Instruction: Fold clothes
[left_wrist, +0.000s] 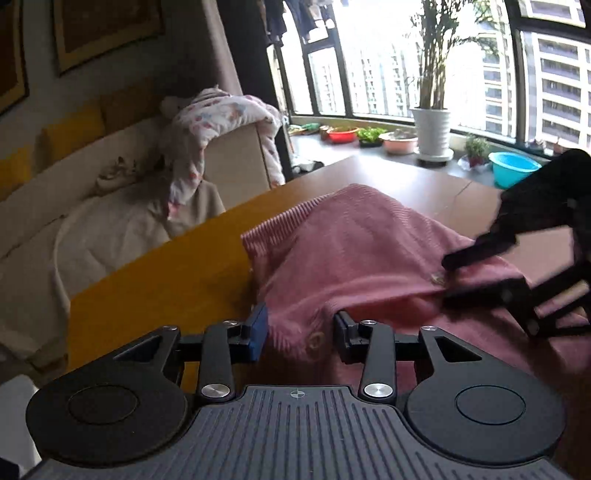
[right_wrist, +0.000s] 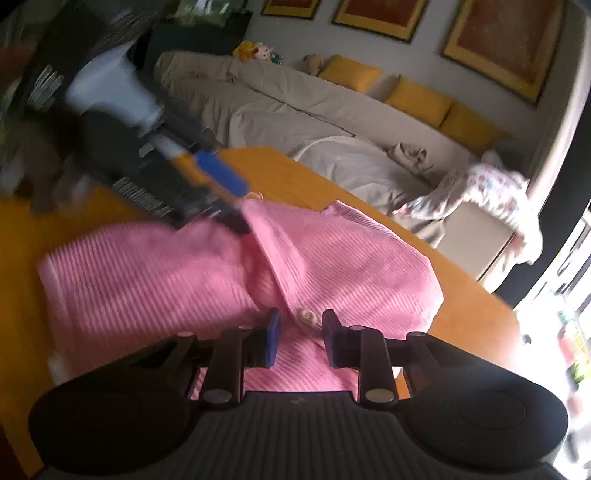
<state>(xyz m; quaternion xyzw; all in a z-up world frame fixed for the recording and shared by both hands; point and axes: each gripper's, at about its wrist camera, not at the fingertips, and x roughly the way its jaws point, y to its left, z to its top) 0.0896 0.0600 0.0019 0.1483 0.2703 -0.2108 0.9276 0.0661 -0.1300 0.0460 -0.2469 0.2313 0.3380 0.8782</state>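
Pink cardigan (left_wrist: 369, 251) bunched on wooden table (left_wrist: 155, 280), left gripper (left_wrist: 301, 334) half-open around its buttoned edge, right gripper (right_wrist: 300, 338) narrowly straddling another button, grip unclear.

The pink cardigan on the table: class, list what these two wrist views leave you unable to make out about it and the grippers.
- Left wrist view: the pink cardigan runs under the camera body and off the right edge, so its full outline is hidden.
- Left wrist view: the right gripper is blurred; its hold on the cloth is unclear.
- Right wrist view: the left gripper is smeared by motion; its jaws cannot be read.
- Right wrist view: the table is cut off on both sides.
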